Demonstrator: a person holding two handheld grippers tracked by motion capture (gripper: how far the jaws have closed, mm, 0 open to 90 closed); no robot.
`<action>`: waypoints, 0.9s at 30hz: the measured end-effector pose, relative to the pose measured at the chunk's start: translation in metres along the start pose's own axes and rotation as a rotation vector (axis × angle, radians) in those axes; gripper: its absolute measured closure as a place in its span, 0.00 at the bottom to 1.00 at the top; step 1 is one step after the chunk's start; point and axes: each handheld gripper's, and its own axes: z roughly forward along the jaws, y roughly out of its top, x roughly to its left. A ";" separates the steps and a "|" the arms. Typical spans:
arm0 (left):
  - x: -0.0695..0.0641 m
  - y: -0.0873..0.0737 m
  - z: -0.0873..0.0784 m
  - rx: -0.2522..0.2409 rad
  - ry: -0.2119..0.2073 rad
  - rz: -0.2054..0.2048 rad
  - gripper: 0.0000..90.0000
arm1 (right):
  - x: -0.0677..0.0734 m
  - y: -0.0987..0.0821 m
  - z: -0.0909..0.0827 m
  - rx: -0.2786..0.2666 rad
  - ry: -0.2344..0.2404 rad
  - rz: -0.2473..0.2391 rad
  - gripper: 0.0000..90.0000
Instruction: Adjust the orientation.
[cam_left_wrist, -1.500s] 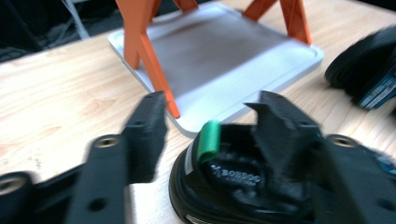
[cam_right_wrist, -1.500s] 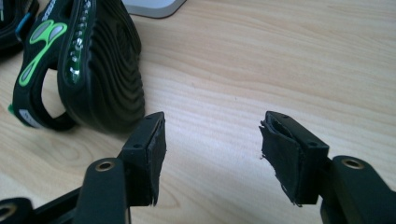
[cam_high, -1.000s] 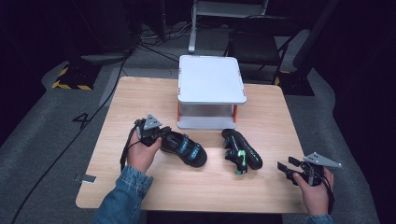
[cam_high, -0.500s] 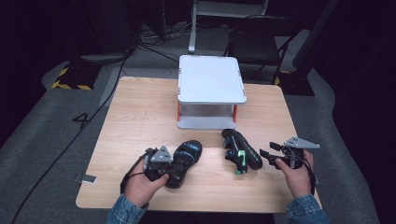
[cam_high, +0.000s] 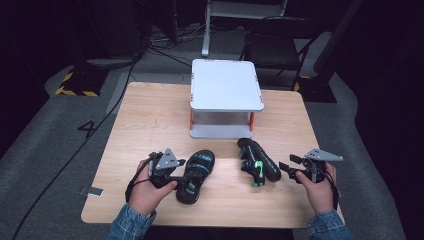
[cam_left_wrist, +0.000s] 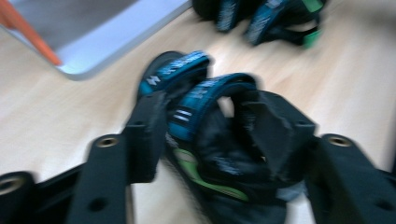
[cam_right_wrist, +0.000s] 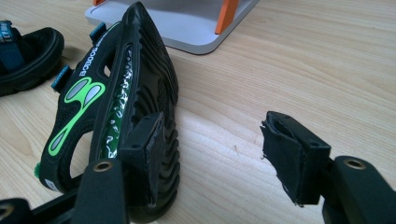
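We read no clear brand; side lettering on the right sandal (cam_right_wrist: 112, 116) is too small to make out. Left gripper (cam_left_wrist: 205, 135) clamps the left sandal's (cam_high: 195, 170) blue strap. Right gripper (cam_right_wrist: 219, 154) has jaws apart beside the tipped right sandal. White stand (cam_high: 225, 95) sits behind on the table (cam_high: 150, 115).

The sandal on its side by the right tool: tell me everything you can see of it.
The black rubbery sandal with green markings lies tipped on its edge on the wooden table, its ridged sole facing the open right tool. Teal straps and white lettering show on its side. It sits just in front of the white shelf stand. One tool pad stands close against the sole; contact is unclear.
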 end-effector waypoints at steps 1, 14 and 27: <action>0.000 0.001 0.005 0.025 -0.005 0.024 0.46 | 0.000 -0.001 -0.001 0.000 -0.001 0.001 0.44; -0.005 0.030 0.052 0.022 0.102 0.103 0.83 | -0.009 -0.021 -0.026 -0.008 -0.065 0.055 0.44; -0.016 0.052 0.093 -0.045 0.047 0.163 0.82 | -0.011 -0.036 -0.042 0.001 -0.100 0.077 0.44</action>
